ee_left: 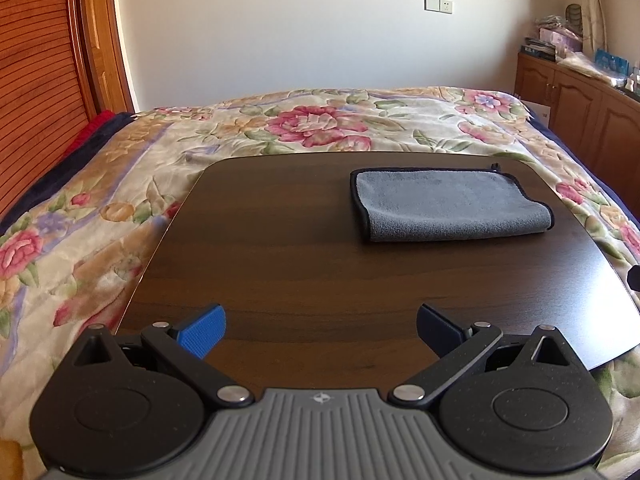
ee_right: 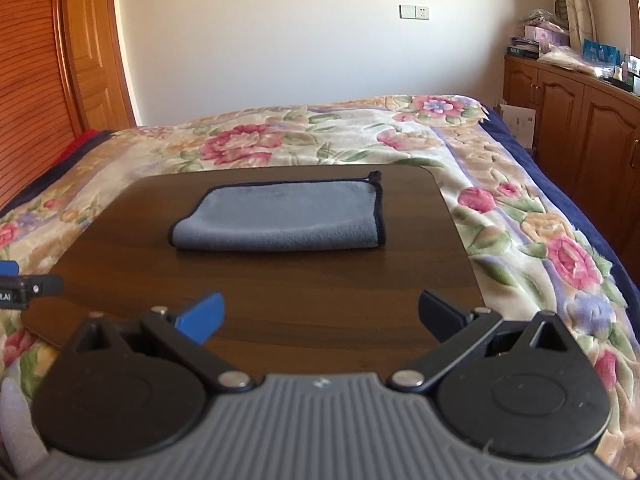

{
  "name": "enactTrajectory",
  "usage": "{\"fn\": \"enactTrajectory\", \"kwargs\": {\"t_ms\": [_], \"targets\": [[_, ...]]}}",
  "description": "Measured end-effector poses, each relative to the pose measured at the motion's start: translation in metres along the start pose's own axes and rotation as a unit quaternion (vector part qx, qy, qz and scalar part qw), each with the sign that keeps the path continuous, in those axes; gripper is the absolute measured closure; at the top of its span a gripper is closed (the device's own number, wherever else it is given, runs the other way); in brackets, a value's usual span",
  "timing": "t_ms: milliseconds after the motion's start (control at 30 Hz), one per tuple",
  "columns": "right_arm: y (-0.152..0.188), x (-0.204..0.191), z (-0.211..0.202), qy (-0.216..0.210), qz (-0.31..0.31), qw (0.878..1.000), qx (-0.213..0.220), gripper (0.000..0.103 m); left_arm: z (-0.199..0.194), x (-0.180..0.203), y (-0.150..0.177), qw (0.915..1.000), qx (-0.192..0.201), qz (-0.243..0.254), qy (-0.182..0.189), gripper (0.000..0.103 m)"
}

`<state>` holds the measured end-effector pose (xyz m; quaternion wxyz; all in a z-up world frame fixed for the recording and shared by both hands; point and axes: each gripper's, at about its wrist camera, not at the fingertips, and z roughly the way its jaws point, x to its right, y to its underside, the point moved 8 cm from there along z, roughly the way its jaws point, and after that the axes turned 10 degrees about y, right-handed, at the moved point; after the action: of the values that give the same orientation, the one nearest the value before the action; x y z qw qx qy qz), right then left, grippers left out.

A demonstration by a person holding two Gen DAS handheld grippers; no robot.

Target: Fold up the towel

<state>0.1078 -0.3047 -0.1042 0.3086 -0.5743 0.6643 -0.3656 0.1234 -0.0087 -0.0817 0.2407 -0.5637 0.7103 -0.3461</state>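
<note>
Both my grippers, left (ee_left: 320, 330) and right (ee_right: 320, 316), have fingers spread, holding nothing. Grey towel (ee_left: 452, 206) lies folded on the worktop (ee_left: 280, 264), upper right of left view.

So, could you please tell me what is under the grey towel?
The folded grey towel lies on a dark wooden board, which rests on the floral bedspread. The wood directly beneath the towel is covered.

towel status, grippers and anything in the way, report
Left gripper open, empty, short of the towel. Right gripper open, empty, same. Grey towel lies folded on the dark wooden board, untouched. Nothing between grippers and towel.
</note>
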Motion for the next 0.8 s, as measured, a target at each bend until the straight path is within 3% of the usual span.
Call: {"fn": "enactTrajectory", "kwargs": {"t_ms": [800], "targets": [[0.0004,0.0022,0.0018,0.001,0.003,1.000,-0.002,0.000,0.0009,0.0022,0.0015,1.0000,0.003,0.006,0.002,0.000]]}}
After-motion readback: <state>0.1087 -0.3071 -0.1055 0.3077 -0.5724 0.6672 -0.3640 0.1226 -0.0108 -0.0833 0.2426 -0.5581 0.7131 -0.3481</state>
